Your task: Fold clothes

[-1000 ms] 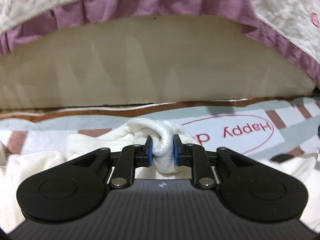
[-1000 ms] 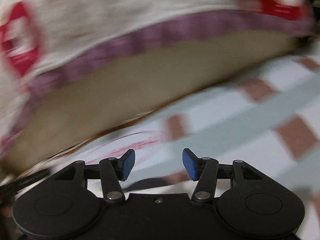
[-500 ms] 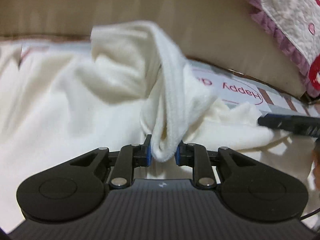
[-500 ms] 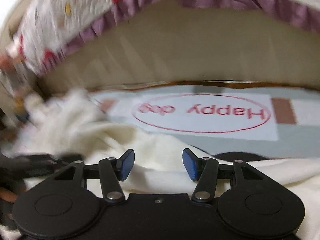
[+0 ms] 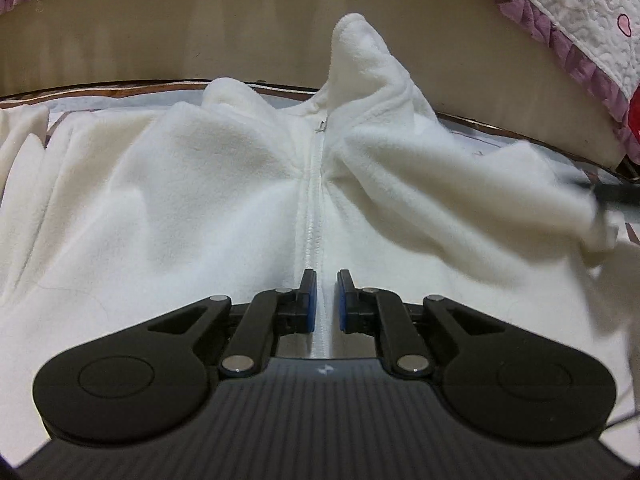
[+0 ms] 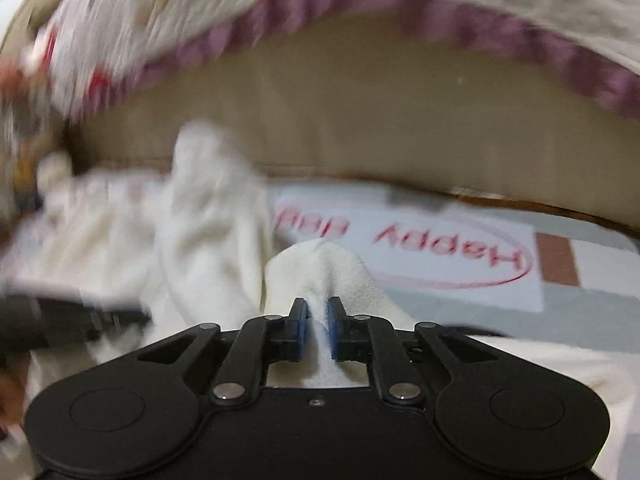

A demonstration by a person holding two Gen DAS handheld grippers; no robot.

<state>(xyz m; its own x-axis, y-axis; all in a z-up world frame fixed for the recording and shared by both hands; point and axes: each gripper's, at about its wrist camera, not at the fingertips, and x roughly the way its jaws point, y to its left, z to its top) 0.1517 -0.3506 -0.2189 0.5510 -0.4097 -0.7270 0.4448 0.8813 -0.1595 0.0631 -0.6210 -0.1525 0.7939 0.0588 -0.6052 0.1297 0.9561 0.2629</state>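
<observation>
Ahead of you: beige wall (image 5: 240,32) close behind jacket, quilt (image 5: 592,12) with purple frill hanging over from upper right. Mat (image 6: 460,248) printed "Happy day" lies bare to right. White fleece jacket (image 5: 200,200) spread on mat, zip (image 5: 316,184) running straight away from you, collar (image 5: 356,52) standing up at far end. Left gripper (image 5: 327,300) nearly closed, zip strip between pads; actual grip unclear. Right gripper (image 6: 318,326) clamped on jacket fold.
</observation>
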